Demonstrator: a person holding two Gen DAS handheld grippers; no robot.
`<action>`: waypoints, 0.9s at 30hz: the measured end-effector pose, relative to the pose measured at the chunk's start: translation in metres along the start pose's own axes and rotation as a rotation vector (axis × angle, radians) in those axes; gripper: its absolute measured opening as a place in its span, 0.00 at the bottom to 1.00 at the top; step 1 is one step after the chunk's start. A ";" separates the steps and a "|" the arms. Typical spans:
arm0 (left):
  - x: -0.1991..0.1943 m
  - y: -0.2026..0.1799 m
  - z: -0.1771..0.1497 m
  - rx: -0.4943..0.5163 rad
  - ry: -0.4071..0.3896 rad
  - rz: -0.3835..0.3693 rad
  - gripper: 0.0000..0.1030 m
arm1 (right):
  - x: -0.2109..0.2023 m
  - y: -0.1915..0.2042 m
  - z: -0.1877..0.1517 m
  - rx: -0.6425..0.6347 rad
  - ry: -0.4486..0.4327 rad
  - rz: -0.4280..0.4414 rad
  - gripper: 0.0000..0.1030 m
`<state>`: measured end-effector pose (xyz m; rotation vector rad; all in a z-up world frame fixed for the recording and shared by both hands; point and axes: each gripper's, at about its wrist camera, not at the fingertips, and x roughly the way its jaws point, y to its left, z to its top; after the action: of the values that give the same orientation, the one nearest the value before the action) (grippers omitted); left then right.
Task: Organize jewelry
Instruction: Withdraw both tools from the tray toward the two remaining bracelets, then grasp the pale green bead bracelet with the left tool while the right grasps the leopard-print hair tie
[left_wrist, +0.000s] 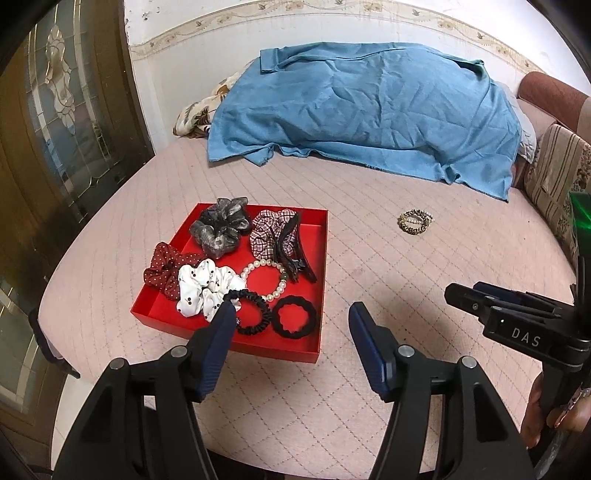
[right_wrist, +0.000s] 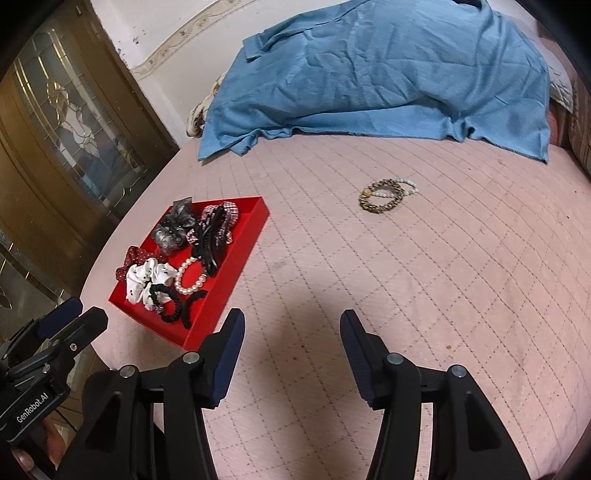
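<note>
A red tray (left_wrist: 318, 258) (right_wrist: 236, 258) lies on the pink quilted bed and holds several scrunchies, a pearl bracelet (left_wrist: 266, 277) (right_wrist: 190, 277), black hair ties (left_wrist: 294, 317) and a dark claw clip (left_wrist: 291, 247). A small pile of beaded bracelets (left_wrist: 415, 220) (right_wrist: 386, 194) rests on the mattress to the right of the tray. My left gripper (left_wrist: 293, 317) hovers open over the tray's near right corner with nothing between its fingers. My right gripper (right_wrist: 291, 325) is open and empty above bare mattress, right of the tray.
A blue cloth (left_wrist: 369, 107) (right_wrist: 388, 74) covers a heap at the back of the bed. A glazed wooden door (left_wrist: 62, 122) stands at the left. Striped cushions (left_wrist: 554, 166) line the right side. A hand (left_wrist: 546, 417) grips the right tool.
</note>
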<state>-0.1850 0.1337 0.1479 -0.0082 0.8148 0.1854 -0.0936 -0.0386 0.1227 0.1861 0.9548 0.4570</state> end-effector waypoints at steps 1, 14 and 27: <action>0.001 -0.001 0.000 0.000 0.002 0.001 0.61 | 0.000 -0.003 0.000 0.006 0.001 -0.002 0.57; 0.023 -0.011 0.002 0.004 0.044 -0.010 0.61 | 0.009 -0.064 -0.002 0.099 0.025 -0.058 0.57; 0.068 -0.039 0.007 0.039 0.099 -0.067 0.61 | 0.055 -0.124 0.036 0.197 0.041 -0.087 0.57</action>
<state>-0.1275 0.1064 0.1008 -0.0076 0.9153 0.1066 -0.0003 -0.1222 0.0591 0.3131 1.0443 0.2877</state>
